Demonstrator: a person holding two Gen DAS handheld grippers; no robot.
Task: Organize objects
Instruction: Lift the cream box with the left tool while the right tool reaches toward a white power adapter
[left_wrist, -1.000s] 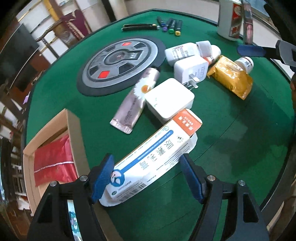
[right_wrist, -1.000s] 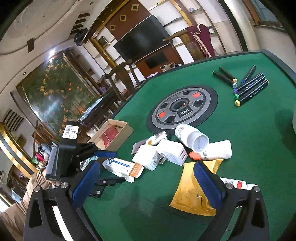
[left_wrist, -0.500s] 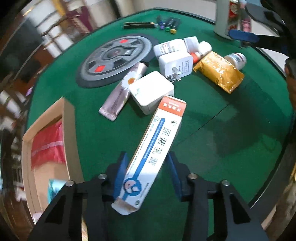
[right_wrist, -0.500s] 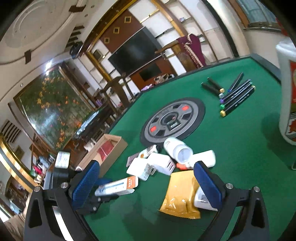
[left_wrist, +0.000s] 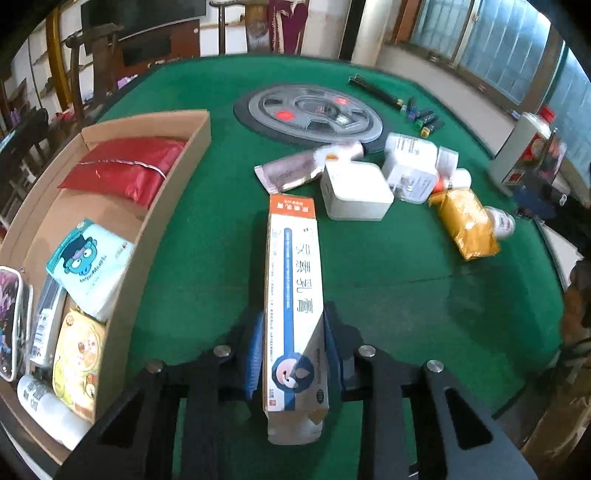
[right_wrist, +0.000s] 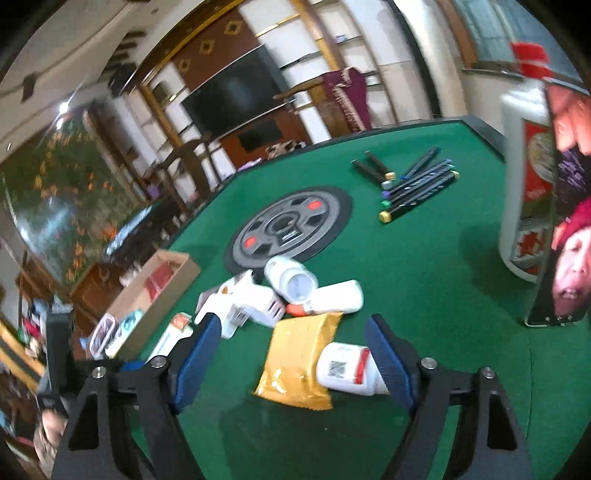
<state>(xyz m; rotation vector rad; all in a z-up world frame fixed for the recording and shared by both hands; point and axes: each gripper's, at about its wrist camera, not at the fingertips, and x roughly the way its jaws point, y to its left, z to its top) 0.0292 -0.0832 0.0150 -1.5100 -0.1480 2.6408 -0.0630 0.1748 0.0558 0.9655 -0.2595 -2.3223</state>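
1. While the left gripper (left_wrist: 293, 347) looks out over the green table (left_wrist: 388, 295), its two blue pads squeeze a long white box (left_wrist: 293, 291) with an orange end. The box points away from the camera, and its far end is just in front of the round wheel mat (left_wrist: 310, 114).
2. Left of the wheel mat sits a cardboard tray (left_wrist: 147, 229). In it lie a red pouch (left_wrist: 125, 170), a tissue pack (left_wrist: 88, 266) with a blue cartoon face, a yellow packet (left_wrist: 75, 354) and a white bottle (left_wrist: 48, 410).
3. Just in front of the wheel mat is a pile: a silver tube (left_wrist: 295, 171), a white square charger (left_wrist: 354, 192) and a white plug (left_wrist: 413, 181). To the right of these lies a gold pouch (left_wrist: 467, 225).
4. From the right wrist camera, the right gripper (right_wrist: 291, 354) is spread wide and holds nothing. The gold pouch (right_wrist: 301, 362) and a white bottle with a red stripe (right_wrist: 351, 369), touching it, show between its blue pads.
5. Nearer the wheel mat (right_wrist: 288, 227) lie another white bottle (right_wrist: 291, 278) and the plug (right_wrist: 255, 304).
6. Right of the wheel mat lie some markers (right_wrist: 417, 184). Farther right stands a tall white bottle (right_wrist: 524, 177).
7. Left of the wheel mat sits the cardboard tray (right_wrist: 159, 291). The long white box (right_wrist: 171, 334) pokes out beside it.
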